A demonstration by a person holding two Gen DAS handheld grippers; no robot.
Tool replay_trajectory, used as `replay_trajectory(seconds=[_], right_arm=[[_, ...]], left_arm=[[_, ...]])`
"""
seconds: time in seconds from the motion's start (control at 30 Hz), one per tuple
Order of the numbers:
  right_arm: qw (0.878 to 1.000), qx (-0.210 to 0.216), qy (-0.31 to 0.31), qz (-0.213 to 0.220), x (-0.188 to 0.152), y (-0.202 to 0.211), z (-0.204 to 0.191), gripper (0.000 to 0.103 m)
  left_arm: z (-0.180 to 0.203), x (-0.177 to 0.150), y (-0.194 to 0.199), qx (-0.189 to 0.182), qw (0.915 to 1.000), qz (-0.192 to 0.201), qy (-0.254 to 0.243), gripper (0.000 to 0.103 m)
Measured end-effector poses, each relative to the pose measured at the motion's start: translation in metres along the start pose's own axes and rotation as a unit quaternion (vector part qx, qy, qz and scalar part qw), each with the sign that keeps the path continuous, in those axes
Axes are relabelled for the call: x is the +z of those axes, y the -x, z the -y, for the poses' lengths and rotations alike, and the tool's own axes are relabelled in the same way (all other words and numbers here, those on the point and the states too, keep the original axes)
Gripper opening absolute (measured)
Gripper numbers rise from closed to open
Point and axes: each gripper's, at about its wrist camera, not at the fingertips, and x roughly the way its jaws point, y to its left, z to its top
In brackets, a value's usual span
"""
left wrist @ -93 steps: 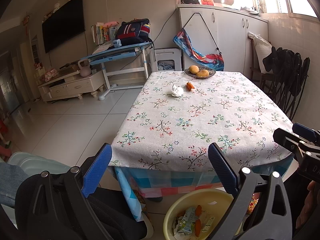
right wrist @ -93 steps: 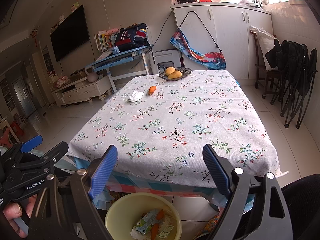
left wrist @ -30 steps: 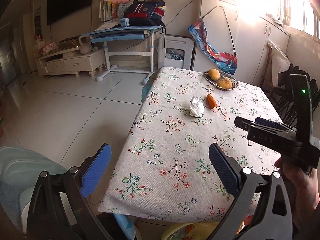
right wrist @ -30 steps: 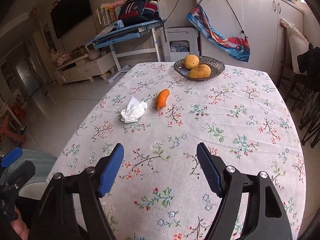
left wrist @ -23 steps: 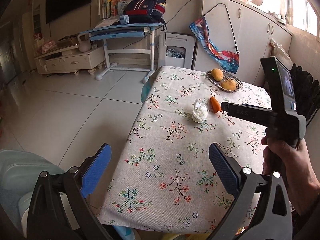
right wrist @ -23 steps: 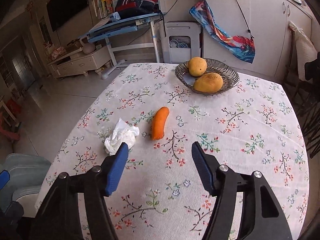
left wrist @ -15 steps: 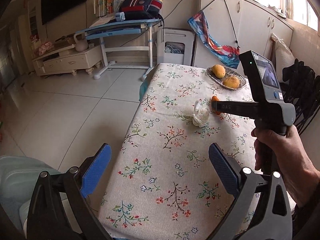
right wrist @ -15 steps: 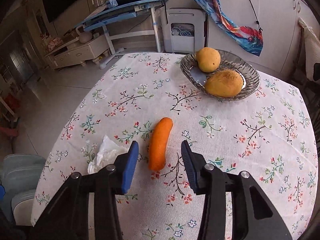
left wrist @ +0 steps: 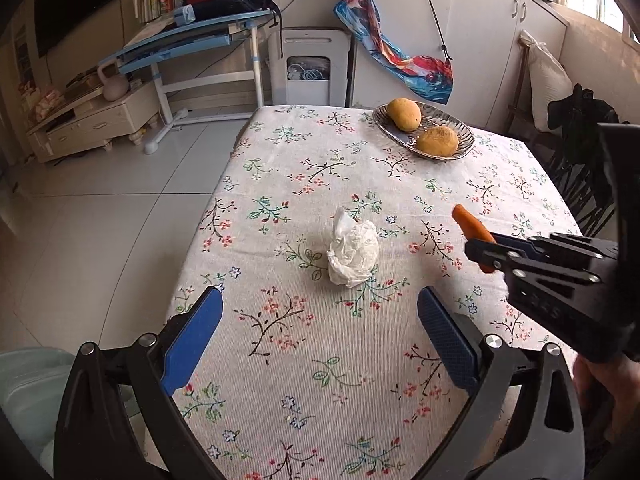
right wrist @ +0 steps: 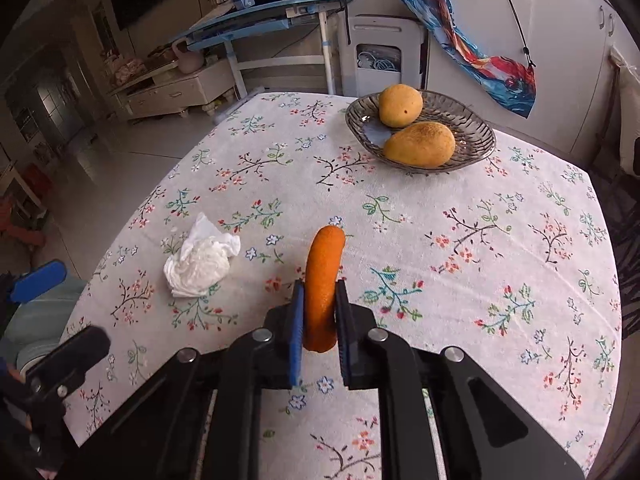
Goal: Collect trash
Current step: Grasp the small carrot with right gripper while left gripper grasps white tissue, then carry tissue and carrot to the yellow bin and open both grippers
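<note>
Our right tongs [right wrist: 319, 322] are clenched low on the carrot [right wrist: 322, 280], stiff and smooth so it may slip, while our left tongs [left wrist: 320, 334] gape before the tissue [left wrist: 354, 252], featherlight, crushable, grabbable anywhere, on the bench [left wrist: 304, 384]

Both wrist views look down the table [left wrist: 304, 360] toward the fruit bowl [right wrist: 472, 128]; the right sits nearer it.

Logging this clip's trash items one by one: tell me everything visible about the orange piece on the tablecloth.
The orange piece is a long, slightly curved, carrot-like thing with a matte, finely pitted skin and rounded ends. It lies lengthwise along the right tool, pinched near its nearer end between the two blue pads, its far end pointing toward the fruit bowl. Whether it rests on the floral tablecloth or is lifted cannot be told. The crumpled tissue lies apart, to its left.
</note>
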Motion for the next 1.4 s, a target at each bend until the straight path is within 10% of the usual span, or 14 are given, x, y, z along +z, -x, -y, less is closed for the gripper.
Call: replay_trajectory(seconds=[0.43,0.67,1.4], right_arm=[[0.995,0.069,-0.069,0.009,-0.045,0.046,0.015,0.015],[0.993,0.085,-0.080,0.028,-0.057,0.061,0.003,0.015],[0.991,0.127,-0.047,0.024,-0.167,0.110,-0.079,0.015]], left_arm=[[0.030,0.022,-0.065,0.013,0.9981,-0.045,-0.041,0.072],[0.030,0.020,-0.067,-0.005,0.9977,-0.045,-0.050,0.022],[-0.014,-0.091,0.120,-0.069,0.9964,0.048,0.000,0.018]])
